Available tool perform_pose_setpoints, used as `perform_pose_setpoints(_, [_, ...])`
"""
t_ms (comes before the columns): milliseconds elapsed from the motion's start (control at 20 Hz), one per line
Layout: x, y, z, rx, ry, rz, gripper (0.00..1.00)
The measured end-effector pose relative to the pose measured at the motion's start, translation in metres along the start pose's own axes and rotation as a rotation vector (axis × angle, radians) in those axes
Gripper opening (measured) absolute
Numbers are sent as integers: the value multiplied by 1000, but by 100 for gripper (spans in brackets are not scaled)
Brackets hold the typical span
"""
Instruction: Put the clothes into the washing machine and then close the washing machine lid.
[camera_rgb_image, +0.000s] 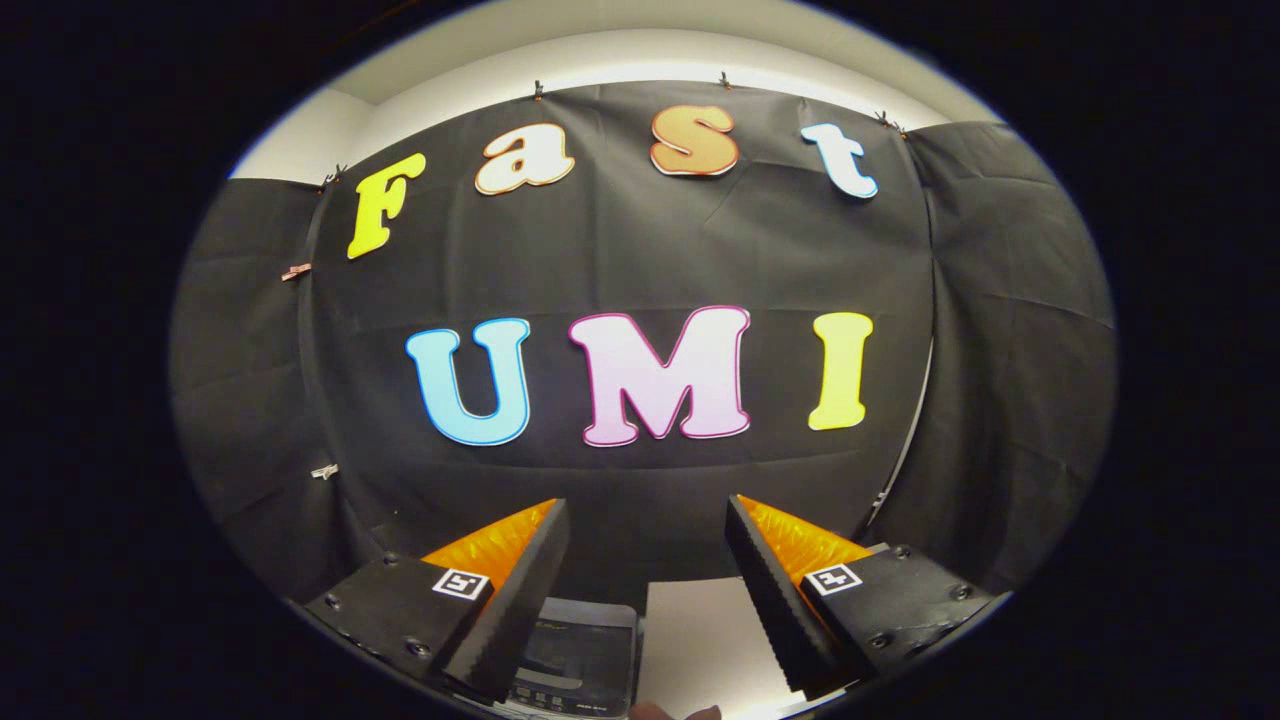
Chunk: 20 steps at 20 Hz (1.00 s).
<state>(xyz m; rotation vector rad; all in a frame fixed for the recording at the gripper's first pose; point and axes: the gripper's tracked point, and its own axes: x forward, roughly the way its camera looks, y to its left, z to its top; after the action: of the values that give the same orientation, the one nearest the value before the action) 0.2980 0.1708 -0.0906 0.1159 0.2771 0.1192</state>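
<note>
Fingers sit nearest, one at 7 o'clock and one at 5 o'clock, and the gripper is spread wide with nothing between its jaws. Each finger carries a small square marker on its mount. Low between the fingers, at 6 o'clock, lies the washer: a dark panel with a row of small buttons at its near edge. Just right of it is a pale flat surface; I cannot tell whether that is the lid. Beyond the fingers, from 9 to 3 o'clock, hangs the black cloth wall, clipped along its top, with a white wall above at 12 o'clock.
</note>
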Motion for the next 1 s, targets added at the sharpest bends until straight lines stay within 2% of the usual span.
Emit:
perform_pose_setpoints(450, [-31,-58,11,1,-51,-82,99])
perform_pose_setpoints(1000, [-48,-76,1,-32,-31,-87,99])
